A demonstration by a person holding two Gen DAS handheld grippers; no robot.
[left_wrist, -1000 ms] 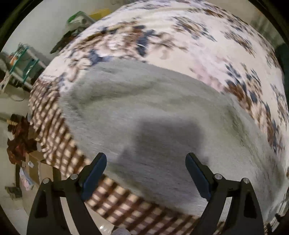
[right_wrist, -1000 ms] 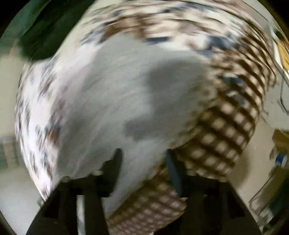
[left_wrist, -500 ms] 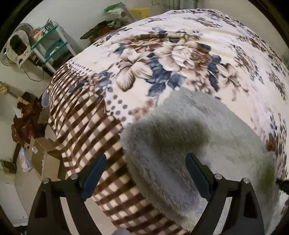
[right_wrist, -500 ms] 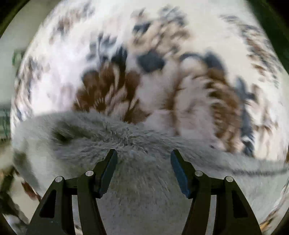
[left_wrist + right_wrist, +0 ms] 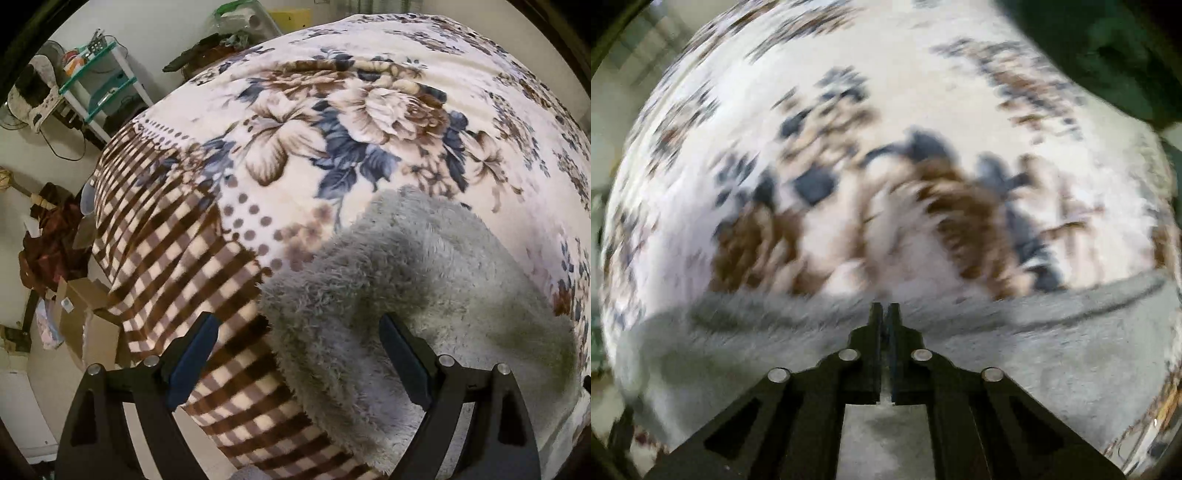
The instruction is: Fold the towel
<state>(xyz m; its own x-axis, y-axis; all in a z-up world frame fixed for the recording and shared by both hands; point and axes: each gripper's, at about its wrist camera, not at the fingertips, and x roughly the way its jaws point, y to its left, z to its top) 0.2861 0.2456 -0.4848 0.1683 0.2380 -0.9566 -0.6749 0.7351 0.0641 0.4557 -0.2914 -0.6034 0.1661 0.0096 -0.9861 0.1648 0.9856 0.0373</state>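
Note:
A fluffy grey towel [image 5: 424, 288] lies flat on a floral and checked blanket [image 5: 369, 110] covering a bed. My left gripper [image 5: 297, 319] hovers open over the towel's near left corner, one finger above the checked blanket and the other above the towel. In the blurred right wrist view, the towel [image 5: 1071, 350] fills the lower part of the frame. My right gripper [image 5: 885, 310] is shut, its fingertips at the towel's far edge where it meets the blanket [image 5: 886, 147], pinching the grey pile.
The bed drops off at the left, with cardboard boxes [image 5: 85, 317] and a dark red cloth [image 5: 48, 240] on the floor below. A green shelf rack [image 5: 99, 77] stands by the wall. A dark green cloth [image 5: 1108, 55] lies at the far right.
My right gripper swung to the towel's far edge and went from open to shut there. The left gripper drew back toward the towel's left corner and stays open.

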